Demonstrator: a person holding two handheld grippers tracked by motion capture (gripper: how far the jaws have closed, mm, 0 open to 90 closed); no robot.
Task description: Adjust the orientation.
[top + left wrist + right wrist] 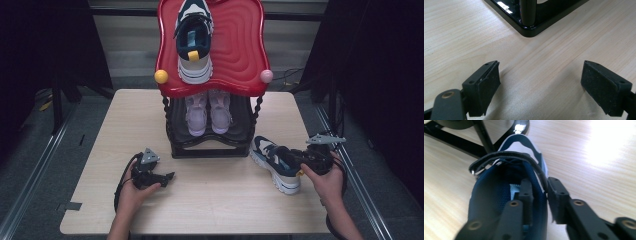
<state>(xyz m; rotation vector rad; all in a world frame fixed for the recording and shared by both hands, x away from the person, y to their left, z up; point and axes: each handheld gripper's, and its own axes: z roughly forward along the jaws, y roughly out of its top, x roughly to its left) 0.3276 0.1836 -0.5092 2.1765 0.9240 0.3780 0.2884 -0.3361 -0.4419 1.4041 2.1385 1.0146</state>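
High view, risk notes, largest item first. Table: pale wood, with the two-tier shoe rack at 12 o'clock. Its red top shelf carries one navy-and-white sneaker; a pair of pink shoes sits on the black lower shelf.

The work in hand is the matching navy sneaker on the table, at about 4 o'clock from the rack's base and close to its right foot, sole down.

Right gripper: one jaw is inside the shoe opening, the other outside the collar wall, with the collar between them. The gap is narrow, yet I judge the pads are not firmly pressing — a pinch on soft padded fabric only.

Left gripper: jaws wide apart, nothing between them, resting low over bare table at 7 o'clock from the rack, near its front corner.

Likely failures:
- A thin collar grip may slip on lifting, so the heavy sole swings down and the shoe drops.
- The loose strap arching over the opening could snag a jaw.
- The top shelf is high and curved — a tilted shoe could strike its rim, nudge the sneaker already there, or slide off.
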